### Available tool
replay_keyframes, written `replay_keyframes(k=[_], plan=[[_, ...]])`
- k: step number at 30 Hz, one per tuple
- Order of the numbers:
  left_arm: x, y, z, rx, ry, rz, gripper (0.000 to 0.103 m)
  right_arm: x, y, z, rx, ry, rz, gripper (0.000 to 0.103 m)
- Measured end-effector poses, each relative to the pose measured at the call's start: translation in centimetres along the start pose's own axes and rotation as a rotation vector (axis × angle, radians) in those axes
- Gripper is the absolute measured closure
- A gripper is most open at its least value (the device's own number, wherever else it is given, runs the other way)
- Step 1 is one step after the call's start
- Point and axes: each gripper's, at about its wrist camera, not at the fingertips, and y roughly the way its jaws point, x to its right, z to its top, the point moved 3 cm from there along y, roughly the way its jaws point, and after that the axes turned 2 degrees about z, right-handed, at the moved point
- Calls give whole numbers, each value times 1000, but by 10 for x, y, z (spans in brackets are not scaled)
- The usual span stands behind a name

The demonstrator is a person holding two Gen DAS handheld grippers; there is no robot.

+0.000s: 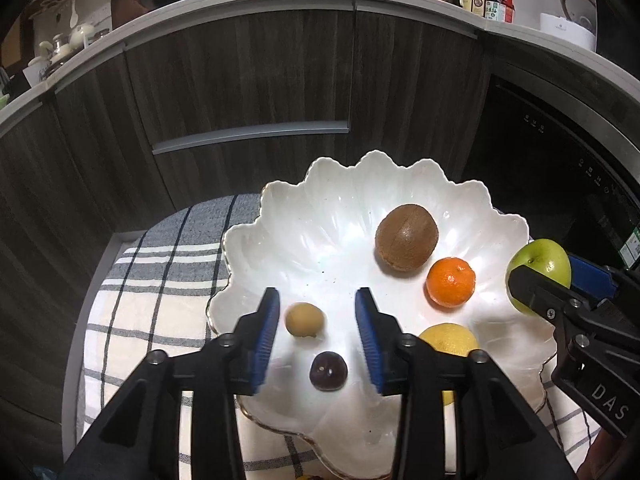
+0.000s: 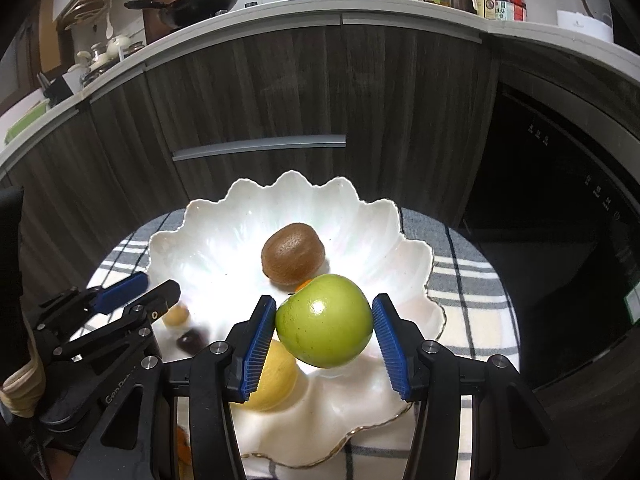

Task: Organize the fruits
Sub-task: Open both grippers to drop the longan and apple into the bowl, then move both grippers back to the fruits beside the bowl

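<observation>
A white scalloped bowl [image 1: 340, 208] holds a brown kiwi [image 1: 406, 237], an orange mandarin [image 1: 451, 282], a yellow lemon [image 1: 448, 340], a small tan fruit [image 1: 304, 319] and a dark round fruit [image 1: 328, 371]. My left gripper [image 1: 317, 300] stands open over the bowl's near left part. The tan fruit lies between its blue pads without touching them. My right gripper [image 2: 324, 300] is shut on a green apple [image 2: 325, 320], held above the bowl [image 2: 240, 188] near the kiwi [image 2: 293, 258] and lemon [image 2: 276, 376]. From the left wrist view the apple [image 1: 540, 268] hangs over the bowl's right rim.
The bowl rests on a round table with a checked cloth [image 1: 160, 280]. Dark wood cabinets [image 1: 248, 92] stand behind it and a black appliance front [image 1: 560, 168] is at the right. An orange fruit [image 2: 182, 444] shows on the cloth by the near rim.
</observation>
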Motion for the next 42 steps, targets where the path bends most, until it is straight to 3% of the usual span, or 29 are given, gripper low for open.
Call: replay_keyframes(k=[4, 6, 8, 21, 24, 42], plan=[[-5, -4, -1, 0, -12, 12, 47, 4, 2, -1, -13, 10, -27, 48], [-8, -8, -1, 4, -19, 12, 47, 6, -4, 0, 11, 16, -56, 27], [-9, -11, -1, 5, -18, 16, 46, 5, -12, 2, 38, 11, -78, 20], [-20, -57, -3, 63, -17, 55, 29, -4, -48, 4, 67, 11, -122, 20], [-22, -71, -7, 77, -23, 66, 20, -6, -57, -2, 64, 22, -114, 20], [-25, -108, -42, 88, -25, 79, 19, -13, -94, -34, 66, 20, -106, 20]])
